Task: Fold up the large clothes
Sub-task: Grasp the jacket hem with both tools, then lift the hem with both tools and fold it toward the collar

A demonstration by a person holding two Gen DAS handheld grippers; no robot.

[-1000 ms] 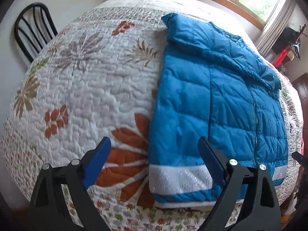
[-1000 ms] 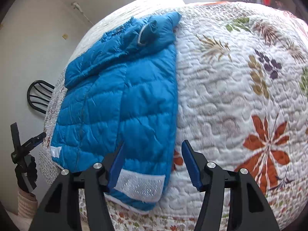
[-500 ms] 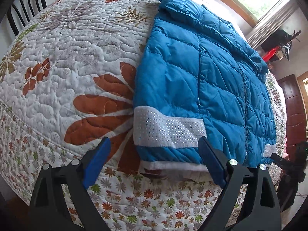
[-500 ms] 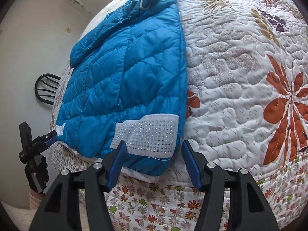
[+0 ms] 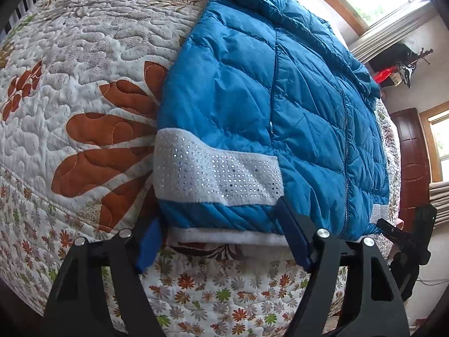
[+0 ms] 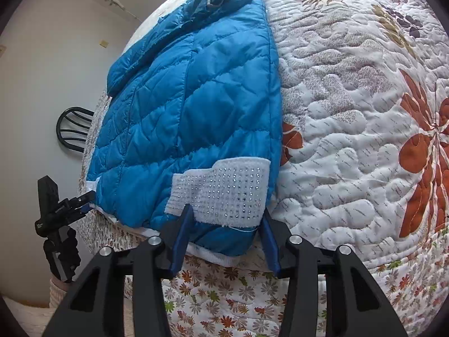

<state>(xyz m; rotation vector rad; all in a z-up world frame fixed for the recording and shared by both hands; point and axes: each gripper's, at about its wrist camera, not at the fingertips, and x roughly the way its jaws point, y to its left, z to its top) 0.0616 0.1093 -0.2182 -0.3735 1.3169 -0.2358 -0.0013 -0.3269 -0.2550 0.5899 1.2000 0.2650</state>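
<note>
I am holding my left gripper and right gripper spread wide, gripping nothing, each straddling a hem corner of the blue jacket lying flat on the quilt.

A bright blue quilted puffer jacket lies flat, front zipped, with white studded bands near its white-ribbed hem, which hangs over the bed's edge.

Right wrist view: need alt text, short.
The open right gripper straddles the hem corner of a blue puffer jacket, at its white studded band, on a floral quilt. The left gripper sits at the other corner.
</note>
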